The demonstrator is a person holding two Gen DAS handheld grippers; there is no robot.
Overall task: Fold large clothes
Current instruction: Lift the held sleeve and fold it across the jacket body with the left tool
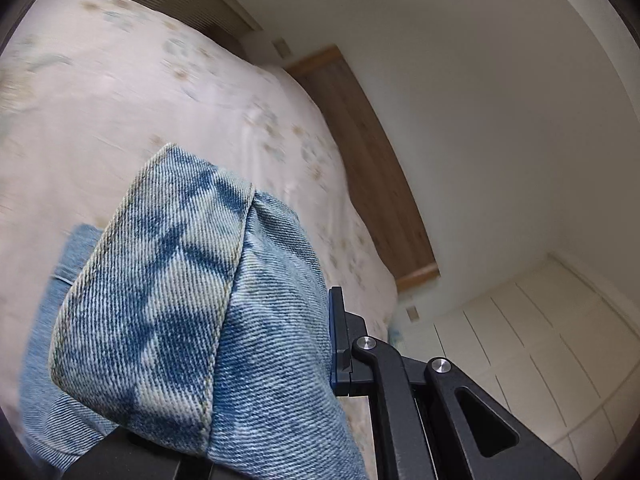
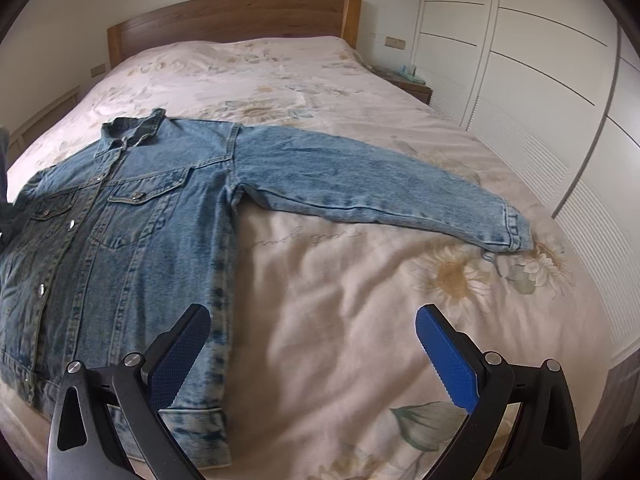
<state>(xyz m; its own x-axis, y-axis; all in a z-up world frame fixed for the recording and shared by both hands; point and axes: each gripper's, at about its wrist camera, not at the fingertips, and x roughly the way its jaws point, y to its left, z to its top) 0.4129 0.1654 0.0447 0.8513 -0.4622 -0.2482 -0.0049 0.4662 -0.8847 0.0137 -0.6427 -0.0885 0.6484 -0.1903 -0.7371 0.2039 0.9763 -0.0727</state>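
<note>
One sleeve cuff, stiff twill with stitched seams, sits clamped in the left gripper, lifted over the bed; the near finger is hidden, so the clamp is my guess. Right view: denim jacket lies flat, front up, snaps closed, at the bed's foot; other sleeve outstretched, unfolded. Right gripper spread wide, empty. Folding barely begun.
</note>
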